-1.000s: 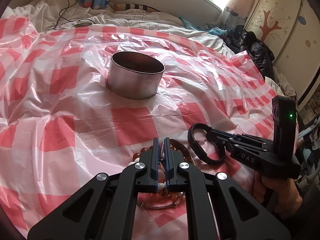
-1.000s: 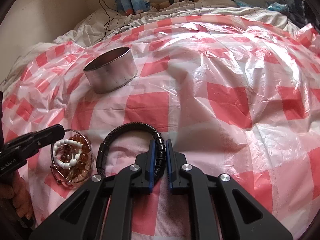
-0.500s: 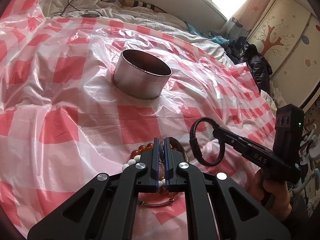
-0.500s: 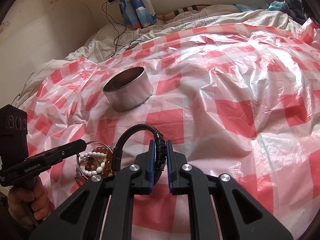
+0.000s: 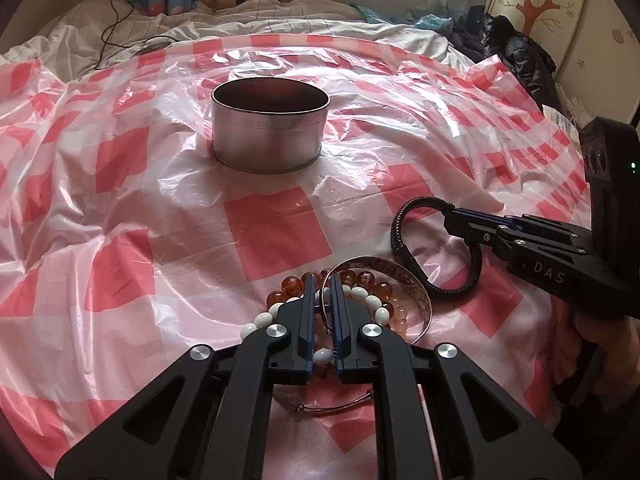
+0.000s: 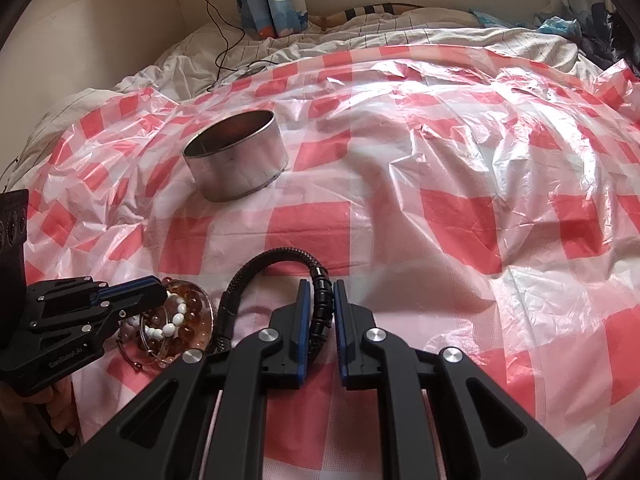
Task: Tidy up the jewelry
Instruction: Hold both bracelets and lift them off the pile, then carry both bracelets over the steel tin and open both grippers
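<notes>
My left gripper (image 5: 324, 304) is over the jewelry pile. Its jaws are opening, and the rim of the wide silver bangle (image 5: 404, 280) stands in the narrow gap between them. A white bead bracelet (image 5: 360, 292) and an amber bead bracelet (image 5: 290, 282) lie under the fingers, with a thin wire bangle (image 5: 336, 406) nearer me. My right gripper (image 6: 320, 296) is shut on the black braided bracelet (image 6: 272, 258), which loops out to the left. From the left wrist view that gripper (image 5: 460, 216) holds the black bracelet (image 5: 400, 248) just right of the pile. The round metal tin (image 5: 270, 136) stands open farther back.
A crinkled red-and-white checked plastic sheet (image 6: 440, 208) covers the bed. A white duvet with a black cable (image 6: 224, 52) lies beyond it, and dark clothes (image 5: 516, 52) are heaped at the far right by a wardrobe. A hand (image 6: 56, 396) grips the left tool's handle.
My left gripper's jaws, tight together before, now show a gap with the silver bangle's rim in it. The left view swung to centre the tin. The right gripper keeps its hold on the black bracelet.
</notes>
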`<state>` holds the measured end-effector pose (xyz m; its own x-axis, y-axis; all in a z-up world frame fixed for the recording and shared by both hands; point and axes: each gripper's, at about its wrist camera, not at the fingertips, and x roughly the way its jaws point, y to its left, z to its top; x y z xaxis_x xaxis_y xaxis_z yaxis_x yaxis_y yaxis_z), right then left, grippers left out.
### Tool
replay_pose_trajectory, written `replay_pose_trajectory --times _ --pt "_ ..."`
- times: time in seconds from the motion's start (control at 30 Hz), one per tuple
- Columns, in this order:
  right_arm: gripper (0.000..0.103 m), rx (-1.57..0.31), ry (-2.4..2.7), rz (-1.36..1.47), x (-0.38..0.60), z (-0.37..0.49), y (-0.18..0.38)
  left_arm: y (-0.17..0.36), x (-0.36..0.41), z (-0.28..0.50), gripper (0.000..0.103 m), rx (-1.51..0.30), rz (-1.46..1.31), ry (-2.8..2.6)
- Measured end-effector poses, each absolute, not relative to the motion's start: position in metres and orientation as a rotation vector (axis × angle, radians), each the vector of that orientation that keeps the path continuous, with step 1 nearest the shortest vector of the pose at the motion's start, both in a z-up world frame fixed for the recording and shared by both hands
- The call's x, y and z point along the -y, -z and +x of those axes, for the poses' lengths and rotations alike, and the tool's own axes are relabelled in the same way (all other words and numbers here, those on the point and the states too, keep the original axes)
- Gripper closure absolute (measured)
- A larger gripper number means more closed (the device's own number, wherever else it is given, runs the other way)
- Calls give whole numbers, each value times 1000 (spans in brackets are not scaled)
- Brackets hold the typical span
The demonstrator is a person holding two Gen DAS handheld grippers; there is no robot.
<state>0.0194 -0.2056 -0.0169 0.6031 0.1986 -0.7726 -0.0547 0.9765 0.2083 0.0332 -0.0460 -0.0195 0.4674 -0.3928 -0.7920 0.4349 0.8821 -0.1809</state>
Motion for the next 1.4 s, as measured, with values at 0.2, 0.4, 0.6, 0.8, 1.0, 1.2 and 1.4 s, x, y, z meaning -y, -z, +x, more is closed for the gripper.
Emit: replay_pose_trajectory --times 0.2,0.4,0.6,0.8,1.0,1.2,1.4 --pt "83 -946 -141 101 195 20 25 21 58 30 74 -954 131 519" --pt "92 -925 -128 73 195 19 22 18 52 29 98 -931 78 521" --pt "92 -867 -123 115 202 16 10 6 34 29 98 -872 -54 504" --pt "92 -817 -102 121 203 13 5 -7 30 25 99 -814 -151 536" --pt "92 -766 -88 148 209 10 3 -12 36 21 99 -803 -152 574" --pt "92 -761 -90 184 216 9 2 -20 32 16 98 -774 -170 585" --pt "92 -753 -99 197 216 8 0 -16 35 18 99 -790 -153 576"
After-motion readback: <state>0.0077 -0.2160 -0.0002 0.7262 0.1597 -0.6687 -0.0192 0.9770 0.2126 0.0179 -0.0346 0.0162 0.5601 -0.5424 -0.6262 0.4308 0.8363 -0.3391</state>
